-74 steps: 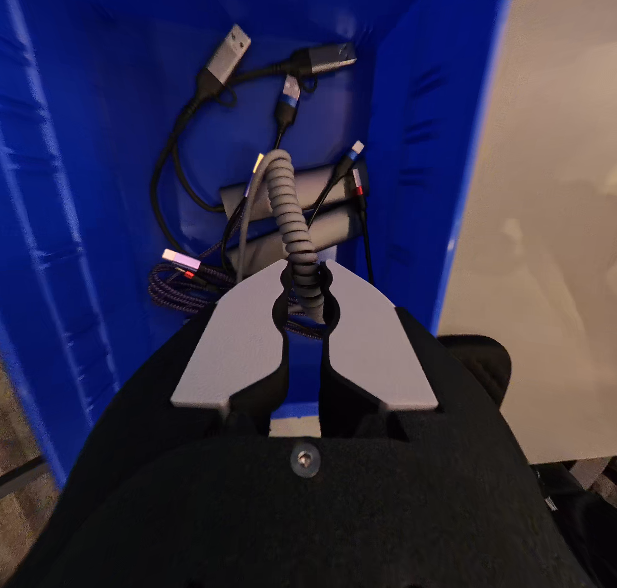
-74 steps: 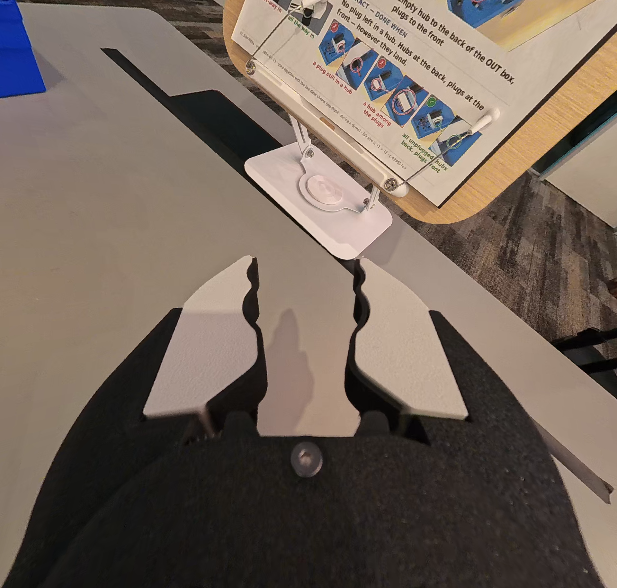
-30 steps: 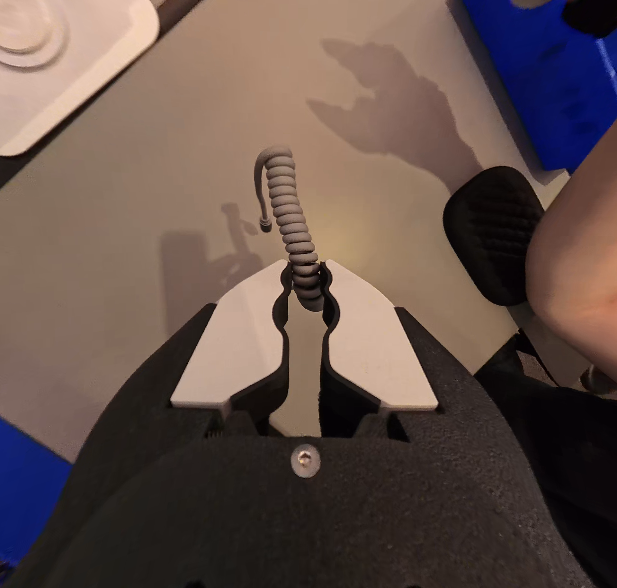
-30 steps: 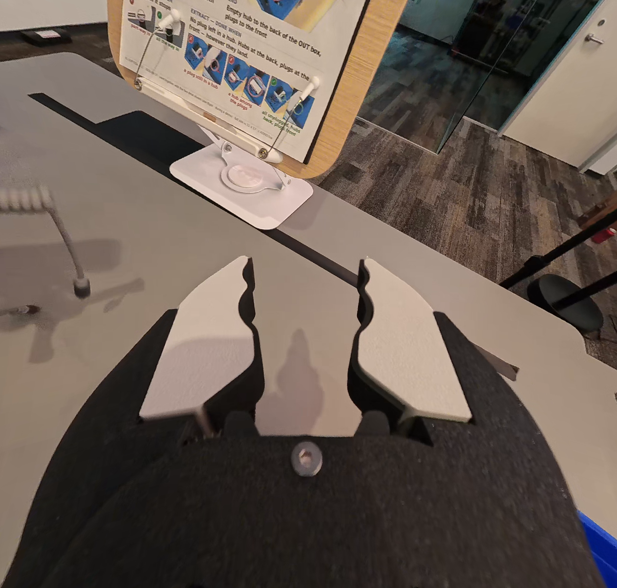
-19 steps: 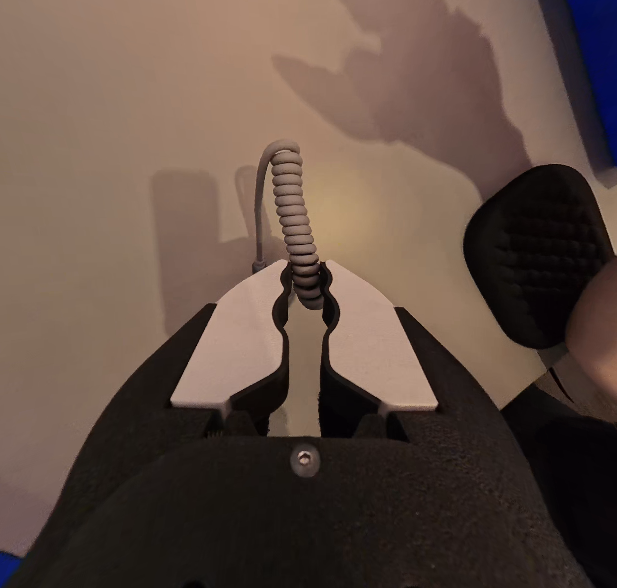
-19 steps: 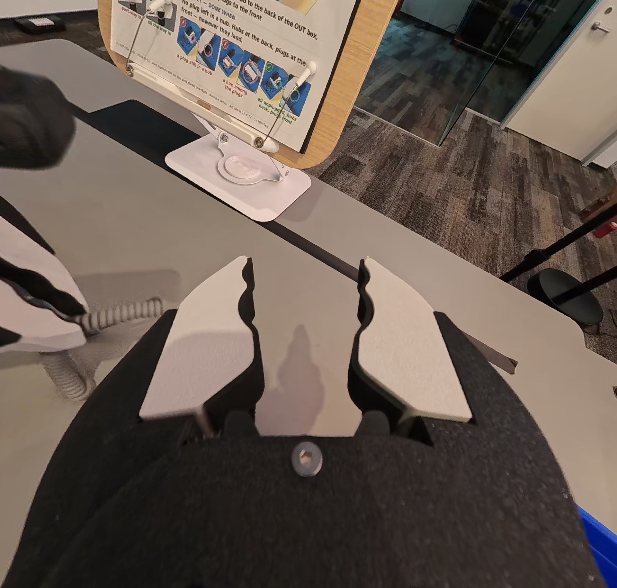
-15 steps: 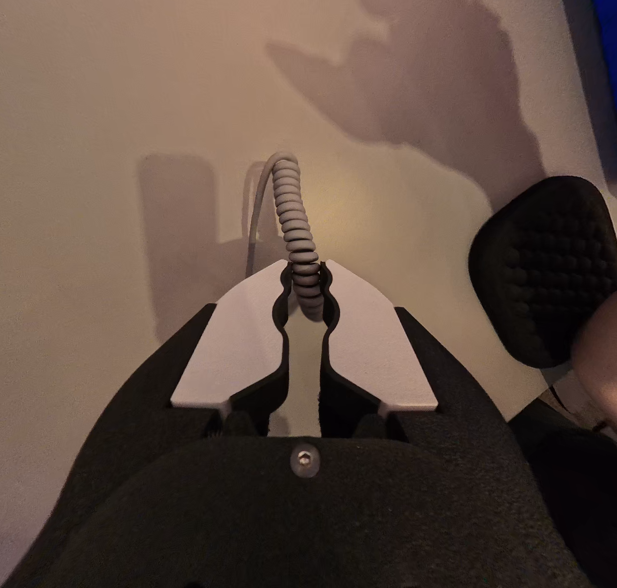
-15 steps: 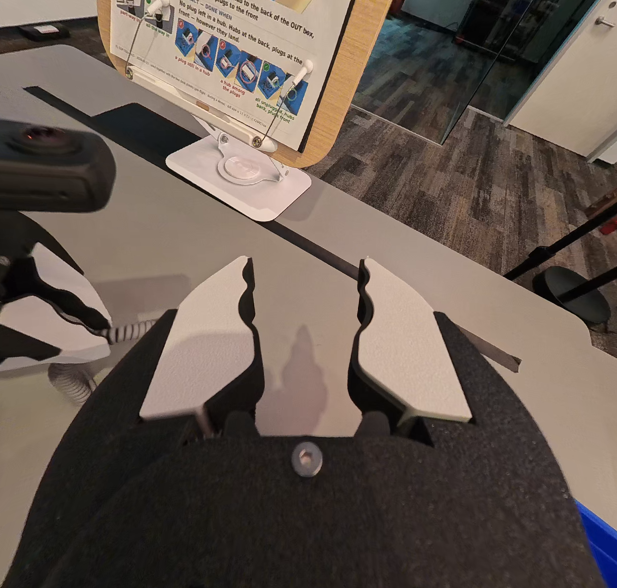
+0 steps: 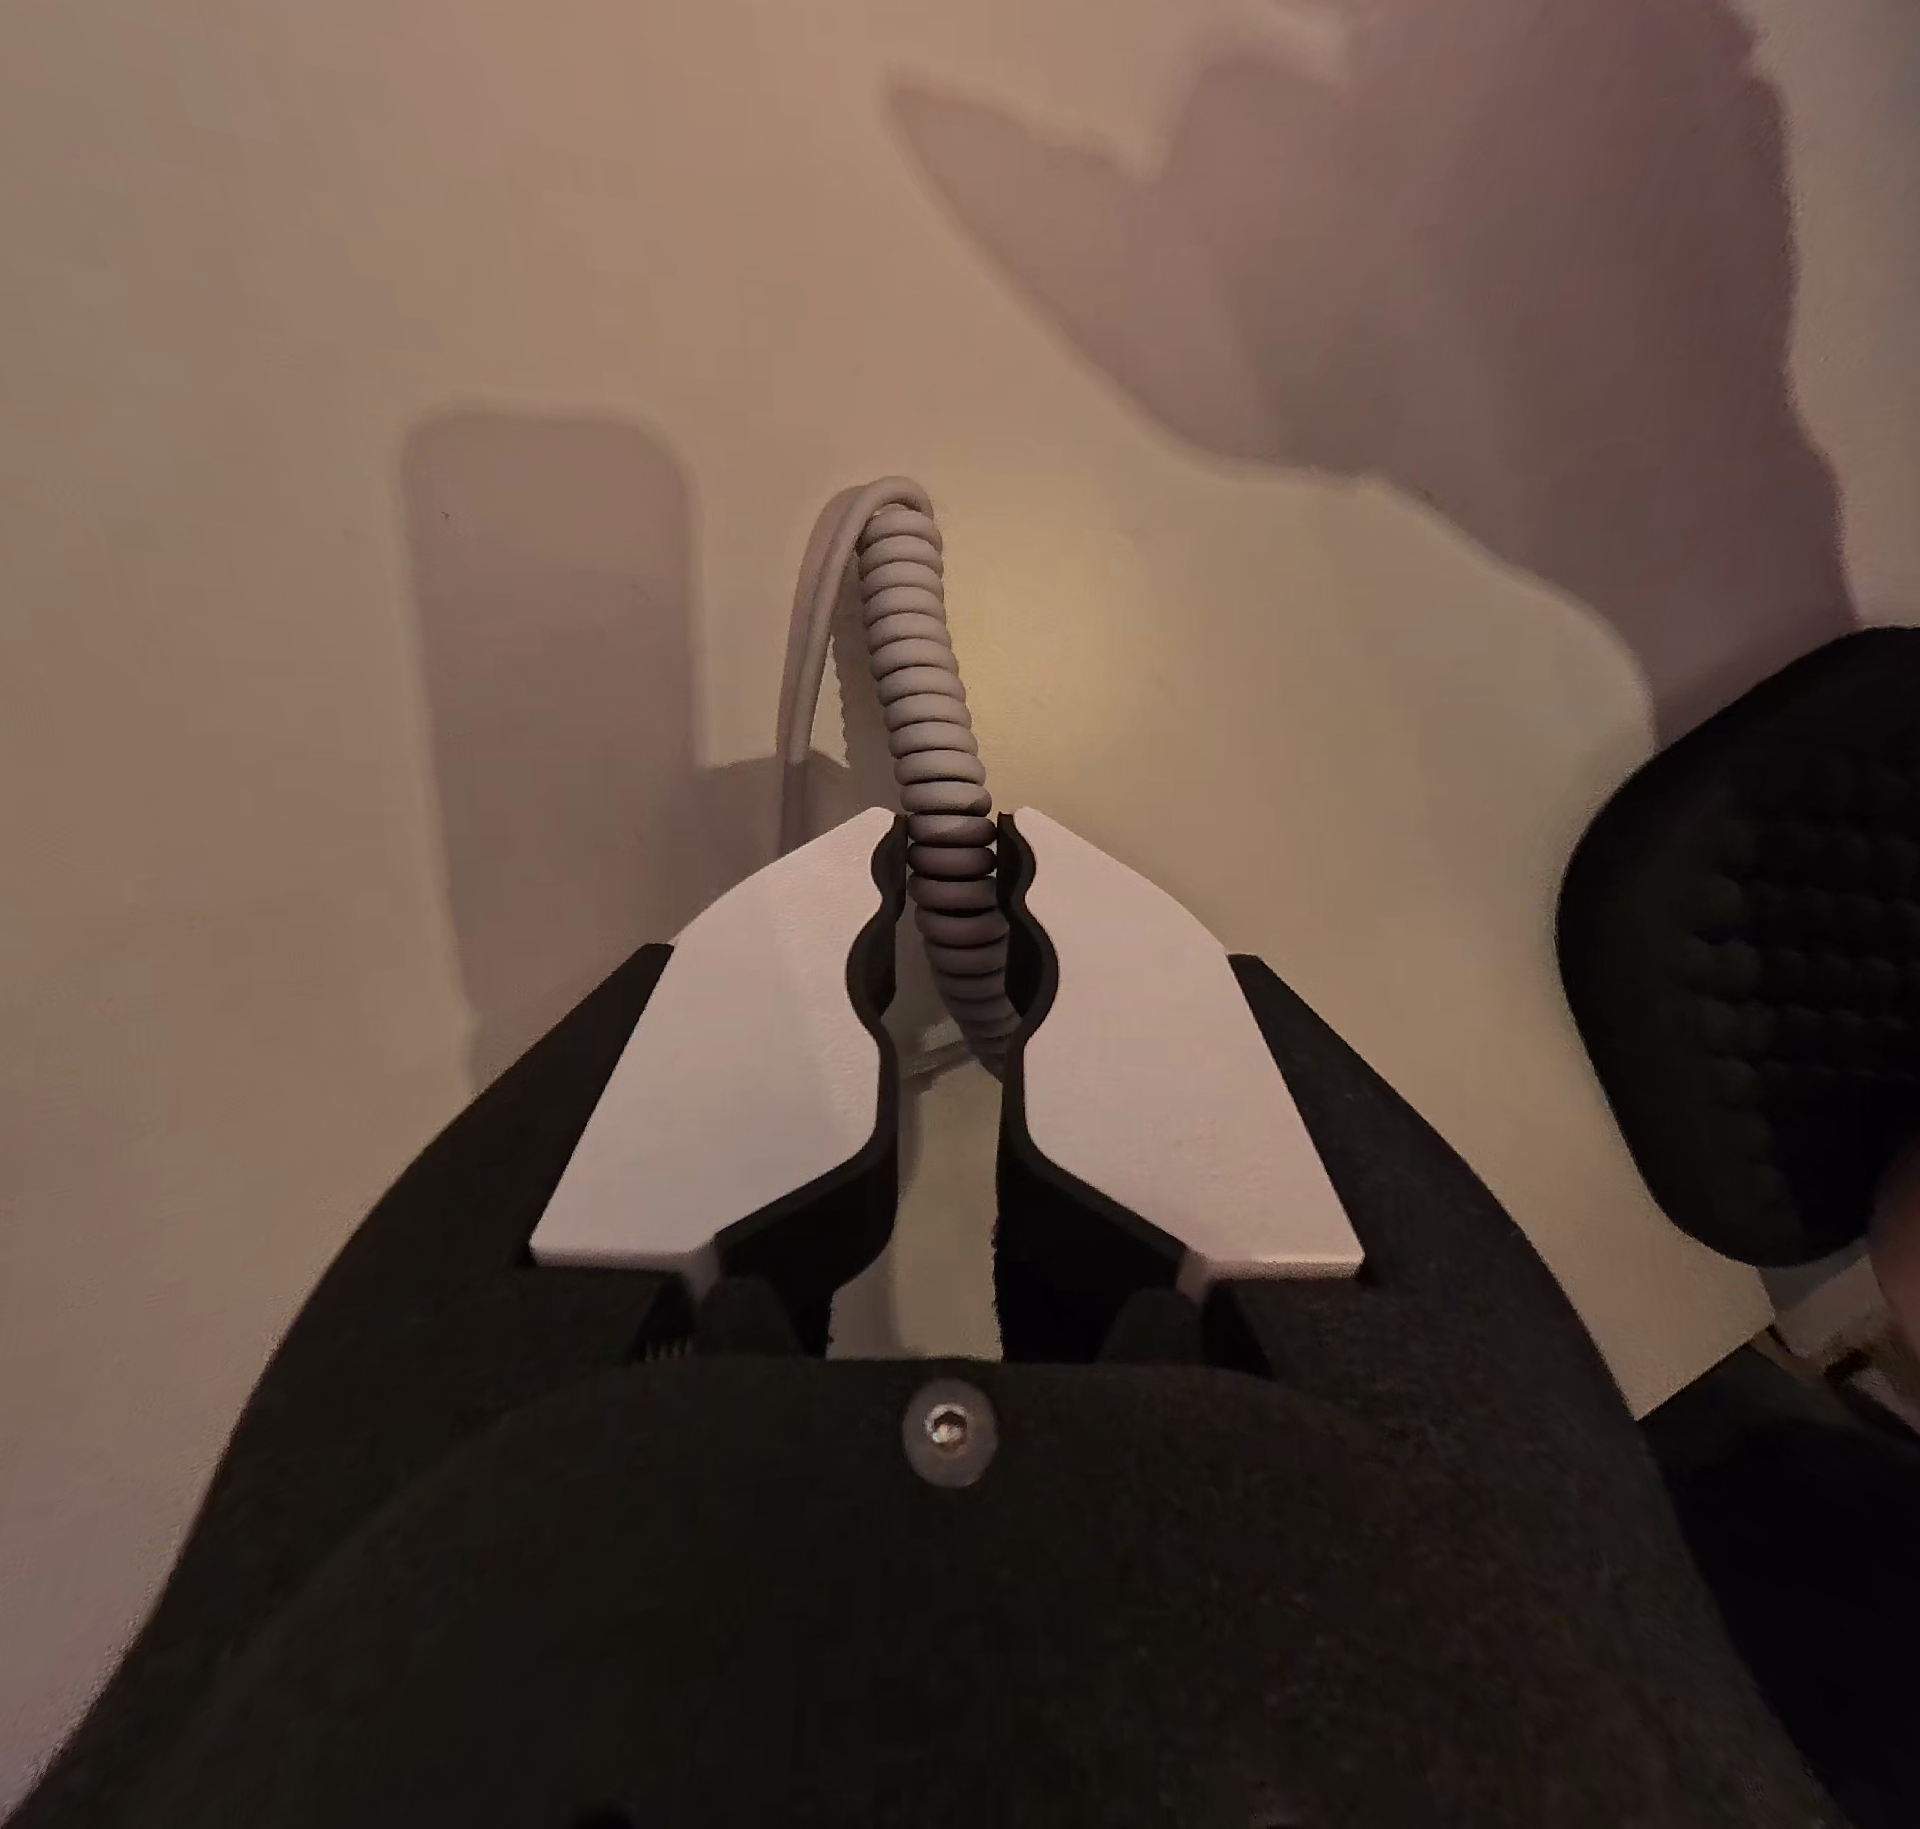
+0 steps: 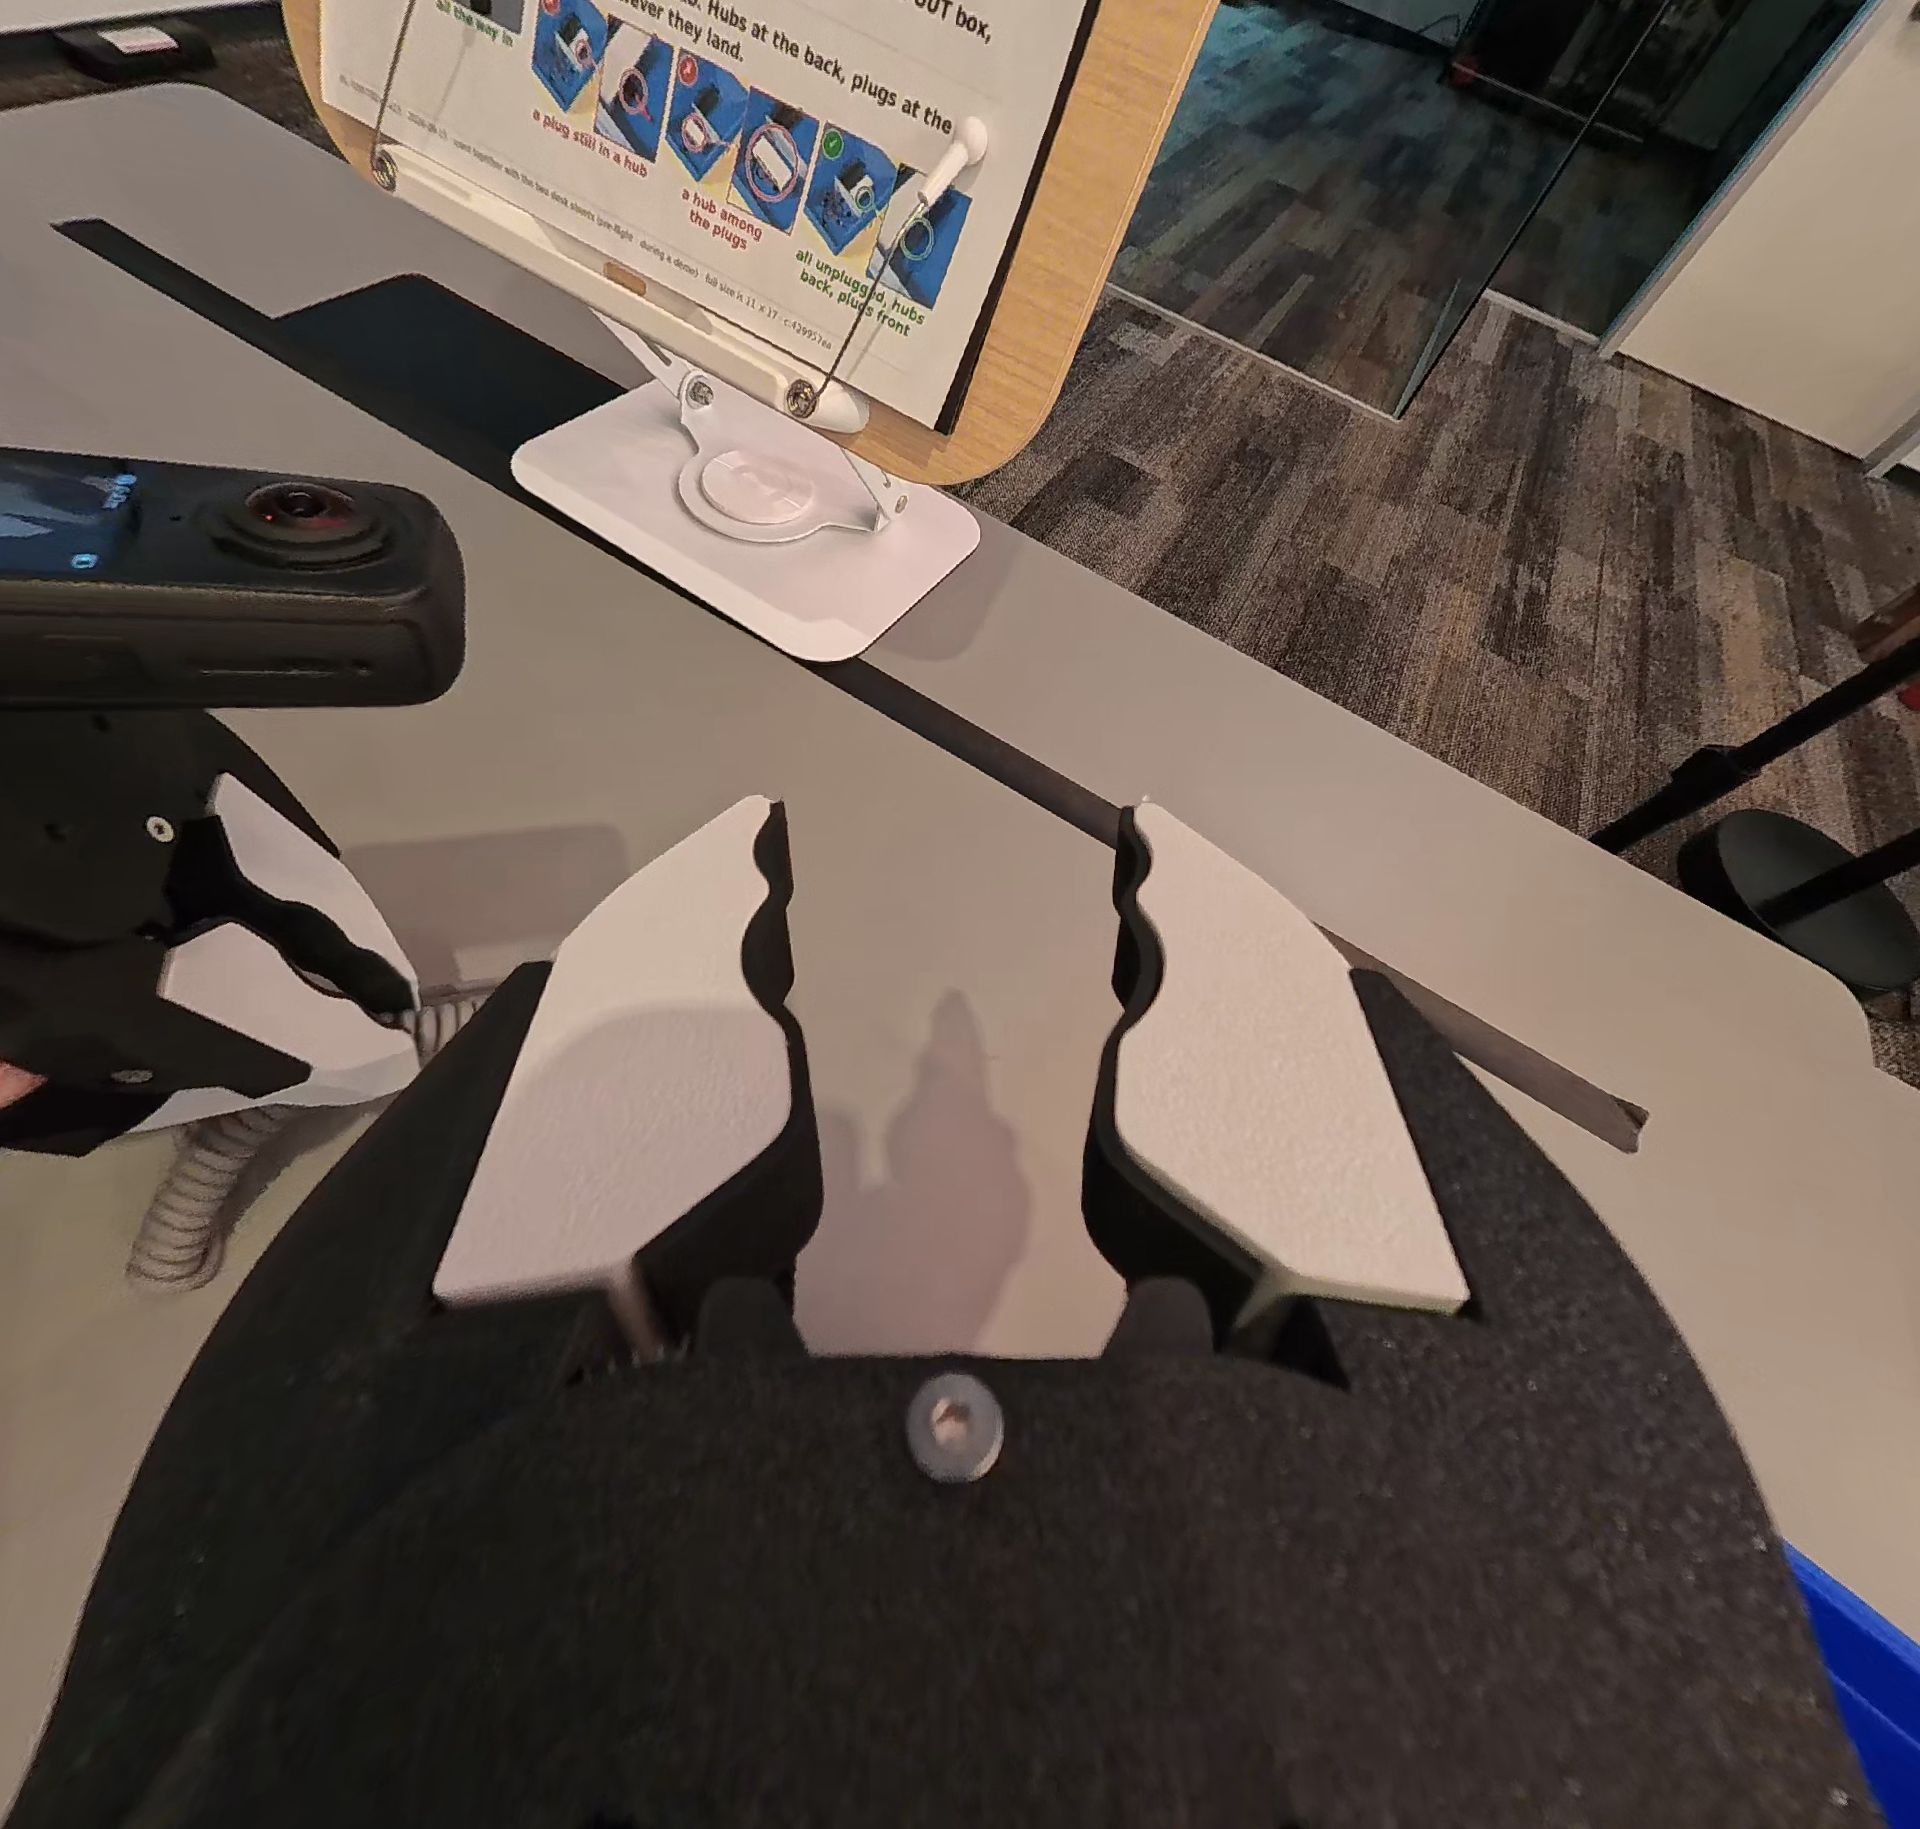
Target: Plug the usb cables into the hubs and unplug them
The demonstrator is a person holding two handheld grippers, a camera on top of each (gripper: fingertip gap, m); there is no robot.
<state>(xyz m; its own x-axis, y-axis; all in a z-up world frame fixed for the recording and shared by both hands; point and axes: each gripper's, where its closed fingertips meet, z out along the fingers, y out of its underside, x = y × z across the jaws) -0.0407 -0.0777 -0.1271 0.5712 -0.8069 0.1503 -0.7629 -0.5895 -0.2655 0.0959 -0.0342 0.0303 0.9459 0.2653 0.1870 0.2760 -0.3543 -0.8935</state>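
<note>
The grey coiled cable (image 9: 935, 740) arches up from the left tool (image 9: 948, 823), whose jaws are clamped on its coils just above the tabletop (image 9: 312, 325). The right tool (image 10: 951, 823) hangs beside it, jaws wide apart and empty, facing a white stand (image 10: 758, 532) holding an instruction board (image 10: 727, 117).

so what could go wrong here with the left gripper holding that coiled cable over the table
The left gripper pinches the grey coiled cable on its springy coils, not at a plug, so it may slip or stretch when lowered. No plug end shows, so lining one up could be hard. The open right gripper sits close and could bump it.
</note>
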